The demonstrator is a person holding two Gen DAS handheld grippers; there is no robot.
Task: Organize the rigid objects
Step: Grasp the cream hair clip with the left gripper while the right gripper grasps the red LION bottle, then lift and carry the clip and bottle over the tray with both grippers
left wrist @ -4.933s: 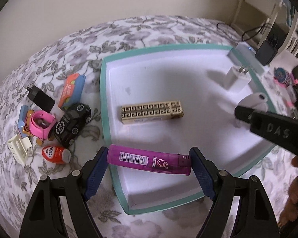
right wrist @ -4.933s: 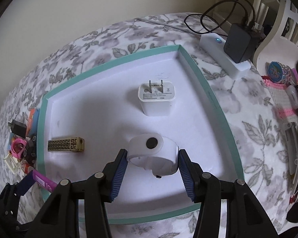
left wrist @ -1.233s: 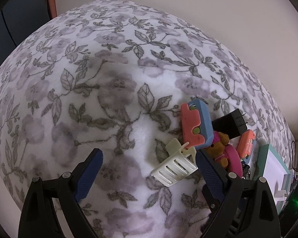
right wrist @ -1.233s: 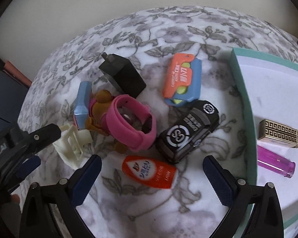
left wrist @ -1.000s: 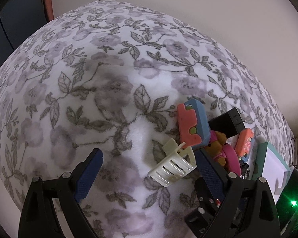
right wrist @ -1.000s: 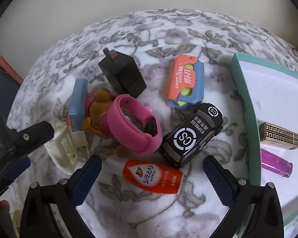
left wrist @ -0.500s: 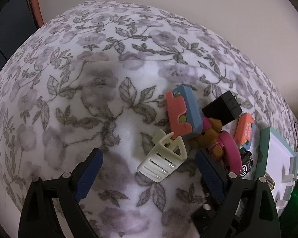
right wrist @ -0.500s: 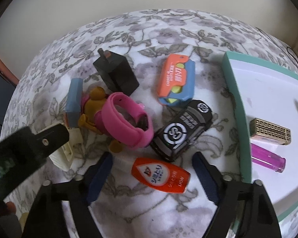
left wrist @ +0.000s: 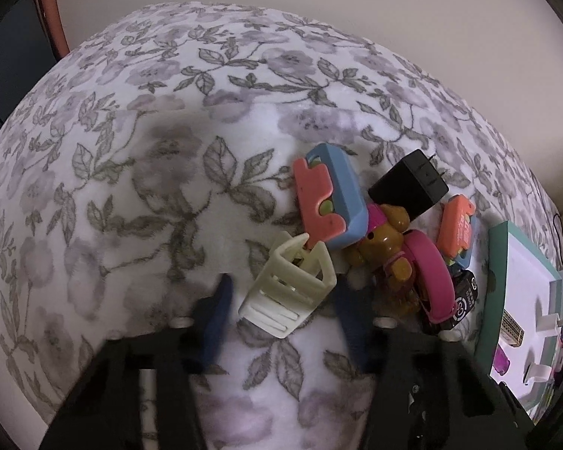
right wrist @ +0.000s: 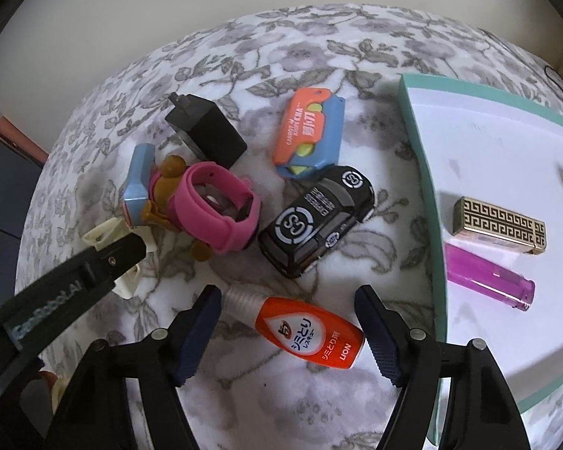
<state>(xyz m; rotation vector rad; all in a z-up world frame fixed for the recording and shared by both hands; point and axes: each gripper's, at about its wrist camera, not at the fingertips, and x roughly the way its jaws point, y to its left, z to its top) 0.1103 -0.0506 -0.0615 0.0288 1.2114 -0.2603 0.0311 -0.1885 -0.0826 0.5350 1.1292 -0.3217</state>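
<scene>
Left gripper (left wrist: 281, 311) jaws closing around cream hair clip (left wrist: 289, 292), pads blurred, not yet pressing. Right gripper (right wrist: 289, 332) closing astride orange bottle (right wrist: 311, 332) (no contact yet). Both near pile, left of tray (right wrist: 428, 195), probably destination.

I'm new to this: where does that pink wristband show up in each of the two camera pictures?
Left wrist view: the pink wristband is at lower right, looped round a brown toy figure, just right of the cream hair clip.
Right wrist view: it sits left of centre, beside the black toy car.
Shared landmark: the black plug adapter, just beyond the wristband in both views.
</scene>
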